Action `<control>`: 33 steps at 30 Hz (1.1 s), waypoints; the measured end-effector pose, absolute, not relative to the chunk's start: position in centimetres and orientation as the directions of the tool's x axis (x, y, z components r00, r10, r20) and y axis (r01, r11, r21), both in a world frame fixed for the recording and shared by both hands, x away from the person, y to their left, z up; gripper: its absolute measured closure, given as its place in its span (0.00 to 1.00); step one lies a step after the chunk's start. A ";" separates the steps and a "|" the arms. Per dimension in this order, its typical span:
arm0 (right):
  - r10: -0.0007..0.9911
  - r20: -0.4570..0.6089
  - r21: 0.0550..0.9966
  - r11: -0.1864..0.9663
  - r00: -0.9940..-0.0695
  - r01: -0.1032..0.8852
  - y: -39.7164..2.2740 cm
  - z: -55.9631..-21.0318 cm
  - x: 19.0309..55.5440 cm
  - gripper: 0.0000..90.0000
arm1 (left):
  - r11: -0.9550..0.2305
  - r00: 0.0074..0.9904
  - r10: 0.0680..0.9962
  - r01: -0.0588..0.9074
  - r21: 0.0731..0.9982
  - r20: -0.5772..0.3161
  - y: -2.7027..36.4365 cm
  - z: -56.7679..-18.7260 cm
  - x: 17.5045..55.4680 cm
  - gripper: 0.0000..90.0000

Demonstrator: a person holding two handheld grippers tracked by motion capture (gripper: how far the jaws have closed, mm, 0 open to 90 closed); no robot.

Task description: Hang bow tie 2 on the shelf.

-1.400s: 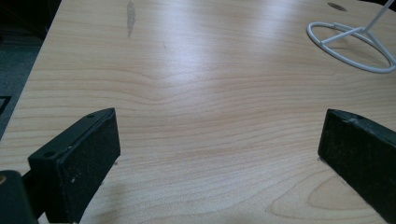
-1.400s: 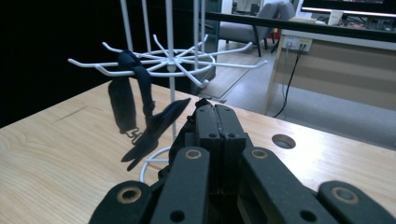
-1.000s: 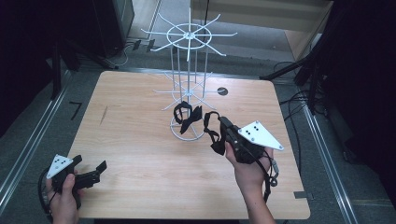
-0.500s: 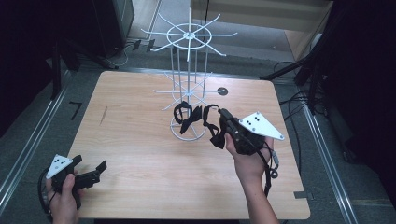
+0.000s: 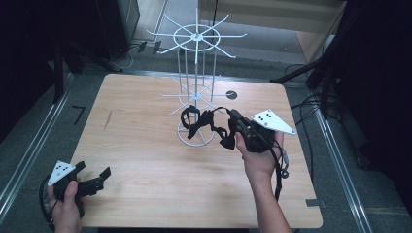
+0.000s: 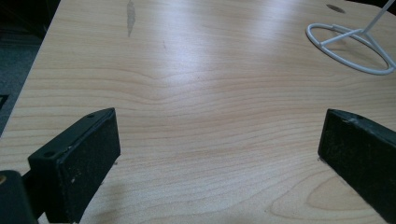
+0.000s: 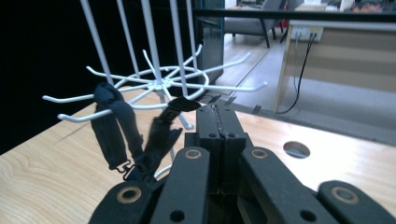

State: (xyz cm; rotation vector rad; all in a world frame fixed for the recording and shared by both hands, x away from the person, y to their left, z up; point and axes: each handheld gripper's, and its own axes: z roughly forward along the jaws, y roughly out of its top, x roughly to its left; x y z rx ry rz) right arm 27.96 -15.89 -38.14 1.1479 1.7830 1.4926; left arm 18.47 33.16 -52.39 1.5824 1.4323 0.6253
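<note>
The right claw (image 5: 232,127) was pressed together on a black strap (image 5: 206,122), pinching its end between the pads; in the right gripper view the two jaws stood flush against each other with a scrap of the dark fabric (image 7: 184,103) caught at their tips. The strap hung in loops over the lower arms of a white wire display rack (image 5: 196,87), which stood upright near the middle of the worktop (image 5: 145,145). In the right gripper view one loop draped over a lower wire arm, with a small metal clasp (image 7: 125,168) dangling beneath it. The right hand (image 5: 257,153) held the claw just beside the rack's round base ring (image 5: 196,138).

The left claw (image 5: 92,177) rested low at the near left corner of the worktop, well apart from the rack, its jaws spread wide with bare wood between them. The left gripper view showed the base ring (image 6: 350,49) far off to the upper right.
</note>
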 end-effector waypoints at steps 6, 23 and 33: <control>0.865 0.151 0.953 0.002 -0.480 0.303 -15.9 -39.0 28.8 1.00 | 0.057 0.206 0.960 0.514 0.856 -0.188 33.2 -52.4 18.5 0.00; 0.838 0.264 0.931 -0.093 -0.477 0.352 -14.9 -40.3 30.8 1.00 | 0.058 0.208 0.960 0.513 0.856 -0.189 33.2 -52.4 18.5 0.00; 0.796 0.308 0.923 -0.118 -0.521 0.366 -14.4 -40.6 31.7 1.00 | 0.061 0.207 0.959 0.512 0.857 -0.192 33.2 -52.4 18.4 0.00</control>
